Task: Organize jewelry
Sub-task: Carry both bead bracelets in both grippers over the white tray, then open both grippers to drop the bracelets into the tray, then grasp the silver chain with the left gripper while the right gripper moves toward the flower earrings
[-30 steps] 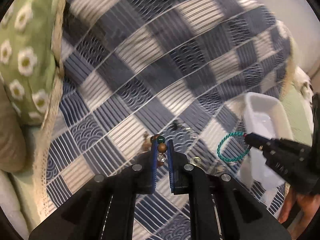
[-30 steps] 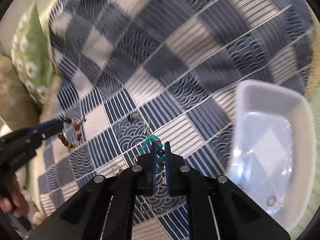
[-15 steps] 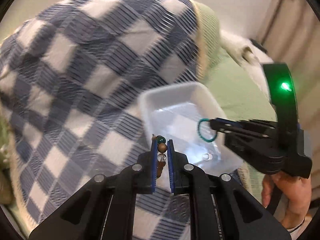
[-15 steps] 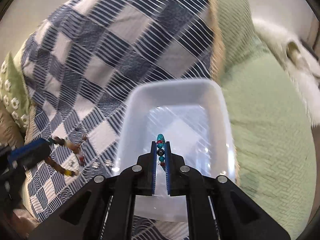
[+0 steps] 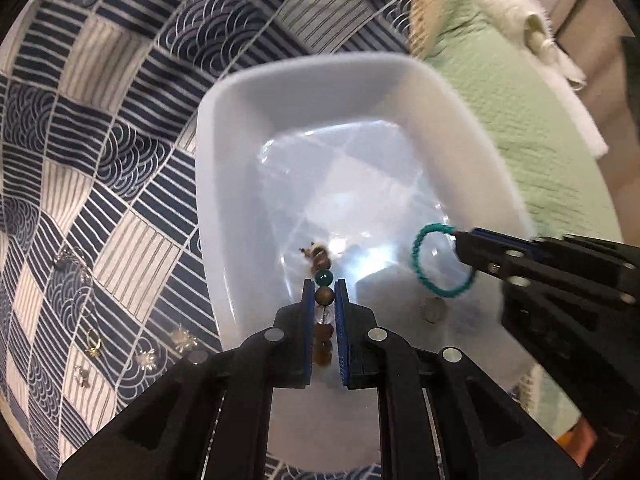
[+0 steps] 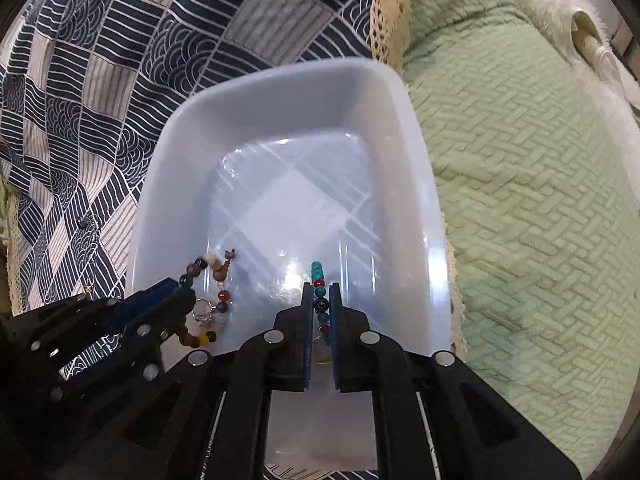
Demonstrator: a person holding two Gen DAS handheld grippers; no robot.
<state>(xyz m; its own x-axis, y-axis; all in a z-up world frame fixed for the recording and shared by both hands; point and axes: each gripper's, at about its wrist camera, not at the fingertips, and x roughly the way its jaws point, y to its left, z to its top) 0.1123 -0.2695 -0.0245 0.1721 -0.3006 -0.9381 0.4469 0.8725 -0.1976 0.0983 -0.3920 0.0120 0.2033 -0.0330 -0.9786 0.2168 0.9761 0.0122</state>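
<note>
A translucent white plastic tub (image 6: pixel 404 128) sits on a navy-and-white patchwork cloth (image 6: pixel 92 80), close to that cloth's lace-trimmed edge, with a pale green textured bedspread (image 6: pixel 520 184) beyond it. Both grippers hang over the tub, pointing steeply down into it.

The left gripper (image 5: pixel 323 298) is clenched on a bracelet of brown, amber and clear beads (image 5: pixel 322 264) with one dark green bead just beyond the fingertips. In the right wrist view the same bracelet (image 6: pixel 208 300) hangs as a loop from the left gripper (image 6: pixel 182 286) over the tub's near left corner; whether its lowest beads touch the floor cannot be told.

The right gripper (image 6: pixel 321 298) is clenched on a turquoise bead bracelet (image 6: pixel 318 276) with a few red beads and one dark eye-patterned bead between the blue pads. From the left wrist view this bracelet shows as a teal ring (image 5: pixel 434 260) dangling from the right gripper (image 5: pixel 460 242) over the right side of the tub (image 5: pixel 248 92).

On the tub floor lies one small round pale piece (image 5: pixel 433 311), below the teal ring; the rest of the floor shows only glare and the cloth pattern through the plastic.

Outside the tub, on the cloth to its left, several small metal pieces lie scattered: a gold ring (image 5: pixel 94 342), two star-shaped silvery pieces (image 5: pixel 182 340) and a thin silvery item (image 5: pixel 74 264).
</note>
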